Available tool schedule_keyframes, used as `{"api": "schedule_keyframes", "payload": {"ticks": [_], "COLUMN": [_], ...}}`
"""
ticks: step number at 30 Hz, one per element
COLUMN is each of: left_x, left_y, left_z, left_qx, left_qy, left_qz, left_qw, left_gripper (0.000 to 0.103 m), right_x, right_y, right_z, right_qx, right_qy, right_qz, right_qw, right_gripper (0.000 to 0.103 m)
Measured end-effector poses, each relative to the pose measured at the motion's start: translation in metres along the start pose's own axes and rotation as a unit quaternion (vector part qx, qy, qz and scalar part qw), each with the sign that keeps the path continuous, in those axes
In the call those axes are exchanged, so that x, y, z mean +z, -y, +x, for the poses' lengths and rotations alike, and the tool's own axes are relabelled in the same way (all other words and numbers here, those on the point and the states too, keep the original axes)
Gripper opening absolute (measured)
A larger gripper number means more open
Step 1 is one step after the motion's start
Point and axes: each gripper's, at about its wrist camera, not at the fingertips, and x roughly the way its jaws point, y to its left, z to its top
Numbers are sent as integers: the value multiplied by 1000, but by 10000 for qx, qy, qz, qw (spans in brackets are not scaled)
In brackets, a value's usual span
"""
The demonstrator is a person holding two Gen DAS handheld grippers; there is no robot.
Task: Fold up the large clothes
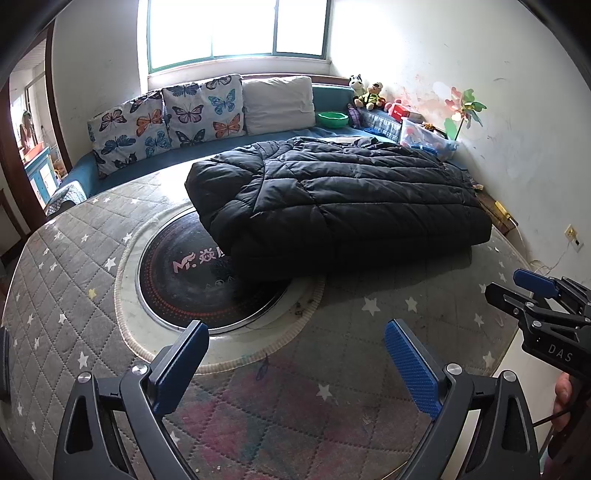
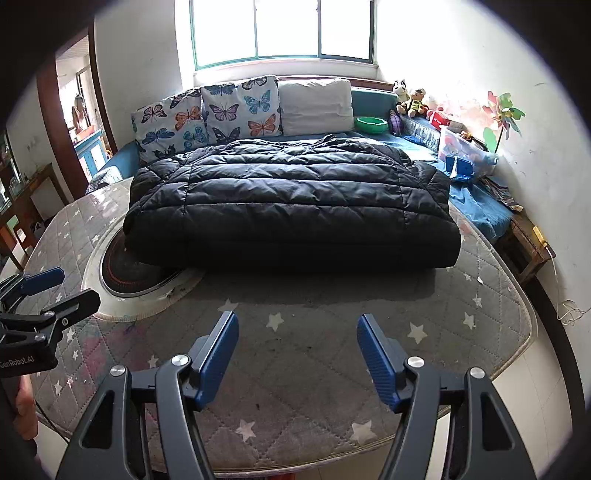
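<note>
Each handheld gripper, the left gripper (image 1: 297, 363) and the right gripper (image 2: 297, 356), has a matte black frame with triangular cut-outs, round silver screws at the pivots, and two flat blue fingers (image 2: 218, 356) with a ribbed rubber surface. White letters "DAS" mark one black body, and "GenRobot.AI" marks the other. A thin black cable runs beside a hand (image 1: 563, 400).

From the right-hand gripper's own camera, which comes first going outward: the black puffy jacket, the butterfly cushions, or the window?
From the right gripper:
1. Black jacket, folded on the table, straight ahead.
2. Butterfly cushions, behind it, to the left.
3. Window, farthest, on the back wall.
</note>
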Motion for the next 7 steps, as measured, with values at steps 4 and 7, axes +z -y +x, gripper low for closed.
{"api": "schedule_keyframes", "payload": {"ticks": [4,7], "left_x": [0,0], "left_y": [2,1], "left_z": [0,1], "left_qx": [170,122], "left_qy": [84,55], "left_qz": [70,63], "left_qw": [9998,9999], "left_gripper": [103,103], "right_x": [0,0], "right_y": [0,2], "right_z": [0,1], "right_qx": [-15,-8], "right_qy": [6,11], "right_qz": [25,30], "right_qw": [10000,10000], "right_gripper": [73,73]}}
